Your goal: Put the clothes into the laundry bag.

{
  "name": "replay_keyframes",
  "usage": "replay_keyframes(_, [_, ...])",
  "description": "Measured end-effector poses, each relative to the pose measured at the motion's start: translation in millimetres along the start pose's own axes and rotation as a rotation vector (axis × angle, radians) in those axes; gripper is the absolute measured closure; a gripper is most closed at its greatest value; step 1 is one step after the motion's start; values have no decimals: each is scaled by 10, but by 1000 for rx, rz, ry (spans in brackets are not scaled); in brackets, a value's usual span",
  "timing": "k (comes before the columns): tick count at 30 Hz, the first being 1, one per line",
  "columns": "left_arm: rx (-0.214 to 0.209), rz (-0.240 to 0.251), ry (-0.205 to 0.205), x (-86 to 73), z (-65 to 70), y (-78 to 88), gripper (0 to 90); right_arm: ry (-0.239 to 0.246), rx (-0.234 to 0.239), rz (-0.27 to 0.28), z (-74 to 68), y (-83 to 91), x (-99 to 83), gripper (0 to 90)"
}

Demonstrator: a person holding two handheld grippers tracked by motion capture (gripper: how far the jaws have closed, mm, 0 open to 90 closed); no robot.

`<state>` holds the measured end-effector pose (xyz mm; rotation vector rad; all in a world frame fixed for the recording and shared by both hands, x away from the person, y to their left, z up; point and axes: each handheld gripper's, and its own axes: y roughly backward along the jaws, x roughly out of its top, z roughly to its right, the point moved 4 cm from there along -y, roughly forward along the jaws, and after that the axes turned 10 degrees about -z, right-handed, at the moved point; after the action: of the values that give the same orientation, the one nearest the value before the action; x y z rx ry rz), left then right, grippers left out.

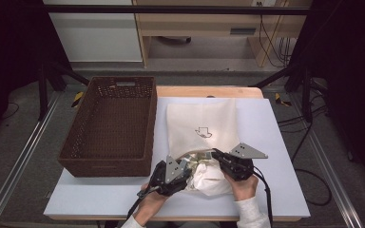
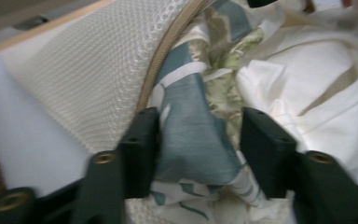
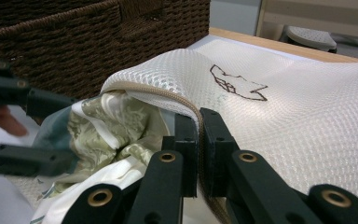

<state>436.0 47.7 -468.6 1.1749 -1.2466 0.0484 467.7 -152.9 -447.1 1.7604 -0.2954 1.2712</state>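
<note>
A white mesh laundry bag [image 1: 202, 121] with a small printed mark lies on the white table [image 1: 271, 142], its zipped mouth toward me. My right gripper [image 1: 216, 154] [image 3: 199, 126] is shut on the bag's zipper edge [image 3: 168, 95] and holds the mouth lifted. A teal and green patterned cloth [image 1: 197, 158] [image 2: 191, 135] [image 3: 107, 126] sits in the mouth. My left gripper [image 1: 186, 166] [image 2: 198, 140] is open around that cloth: one pad touches it and the other stands a little off. A white garment [image 1: 209, 180] [image 2: 317, 84] bunches beside it.
A dark brown woven basket [image 1: 119, 81] [image 3: 98, 42] stands on the left part of the table, close to the bag. A wooden cabinet stands beyond the table's far edge. Both forearms come in from the near edge.
</note>
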Motion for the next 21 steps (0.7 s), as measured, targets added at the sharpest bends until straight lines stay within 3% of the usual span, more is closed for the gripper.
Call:
replay_keyframes(1, [-17, 5, 18, 1, 1, -10, 681, 0, 0, -1, -2, -4, 1, 864])
replay_keyframes(3, [-28, 15, 48, 32, -13, -14, 785, -3, 3, -3, -1, -12, 3, 865])
replay_keyframes(5, [-37, 25, 52, 84, 0, -14, 820, -3, 1, -2, 0, -11, 4, 865])
replay_keyframes(11, [-24, 7, 13, 324, 87, -135, 829, -11, 6, 25, 15, 35, 32, 866])
replay_keyframes(14, [81, -29, -34, 397, 42, -330, 820, -20, 12, 39, 14, 70, 45, 866])
replay_keyframes(15, [95, -46, -17, 397, -3, -408, 813, -18, 17, 43, 12, 77, 51, 866])
replay_keyframes(17, [71, -44, 30, 389, -104, -504, 798, -7, 21, 40, -3, 90, 61, 866])
replay_keyframes(20, [27, -20, 29, 378, -137, -448, 756, 0, 8, 23, 0, 63, 49, 866])
replay_keyframes(21, [7, -15, 22, 376, -131, -420, 692, -6, 10, 17, 10, 48, 38, 866])
